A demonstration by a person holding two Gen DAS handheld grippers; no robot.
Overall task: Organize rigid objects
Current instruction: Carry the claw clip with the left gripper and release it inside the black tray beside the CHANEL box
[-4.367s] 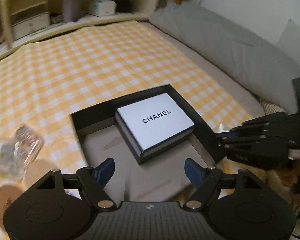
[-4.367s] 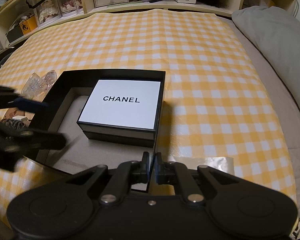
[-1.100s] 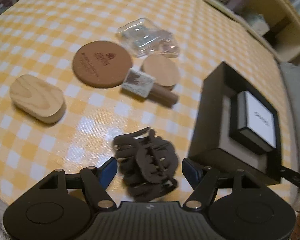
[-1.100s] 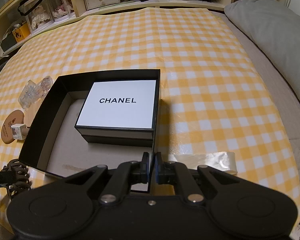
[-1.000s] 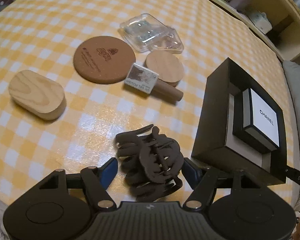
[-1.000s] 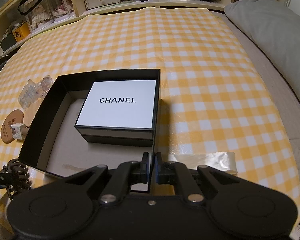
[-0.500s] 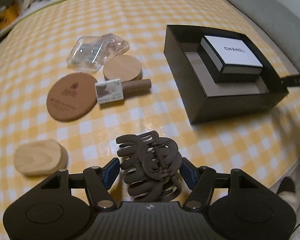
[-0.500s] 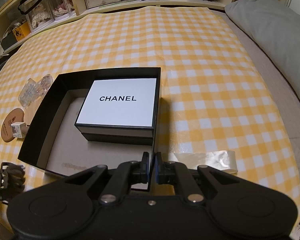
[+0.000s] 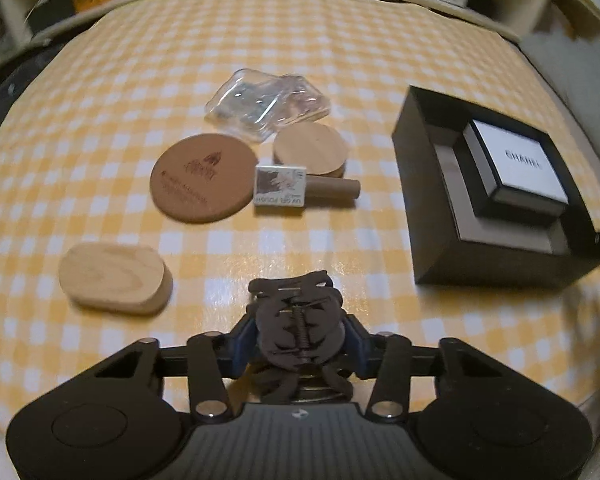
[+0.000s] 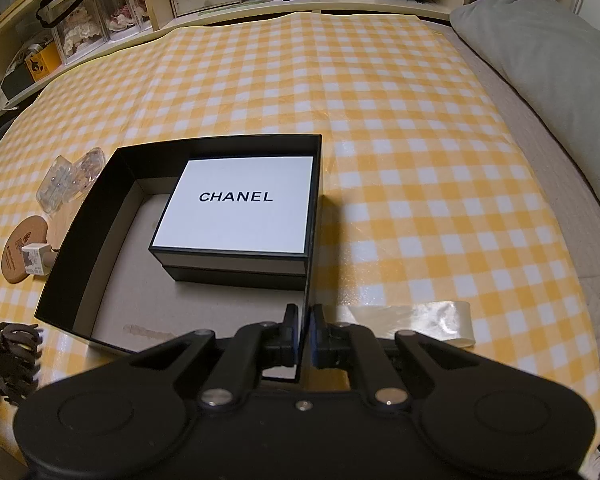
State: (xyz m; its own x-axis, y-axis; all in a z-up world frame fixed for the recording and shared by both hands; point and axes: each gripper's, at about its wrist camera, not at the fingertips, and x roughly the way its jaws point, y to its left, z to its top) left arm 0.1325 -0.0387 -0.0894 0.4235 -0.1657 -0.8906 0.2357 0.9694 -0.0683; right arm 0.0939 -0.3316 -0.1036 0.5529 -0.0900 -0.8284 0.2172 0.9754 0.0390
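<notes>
The dark brown hair claw clip (image 9: 298, 328) sits between the blue pads of the left gripper (image 9: 299, 344), whose jaws have just been closing and now press both of its sides. It lies low over the yellow-and-white checked cloth (image 9: 260, 72), near the front-left corner of the open black box (image 9: 432, 216).

Inside that box, against its far right corner, rests a smaller black box with a white lid (image 10: 240, 208) printed "CHANEL". The right gripper (image 10: 305, 340) is pinched tight on the box's near right wall, one finger inside and one outside.

Left of the black box lies a bottle (image 9: 300, 190) on its side; its white label reads "UV GEL POLISH". Touching the bottle on the side away from the box is a round brown coaster (image 9: 202, 178) with printing too small to read. Behind the bottle is a plain wooden disc (image 9: 310, 148), and beyond that a clear plastic case (image 9: 260, 108). An oval wooden block (image 9: 112, 276) lies left of the clip.
</notes>
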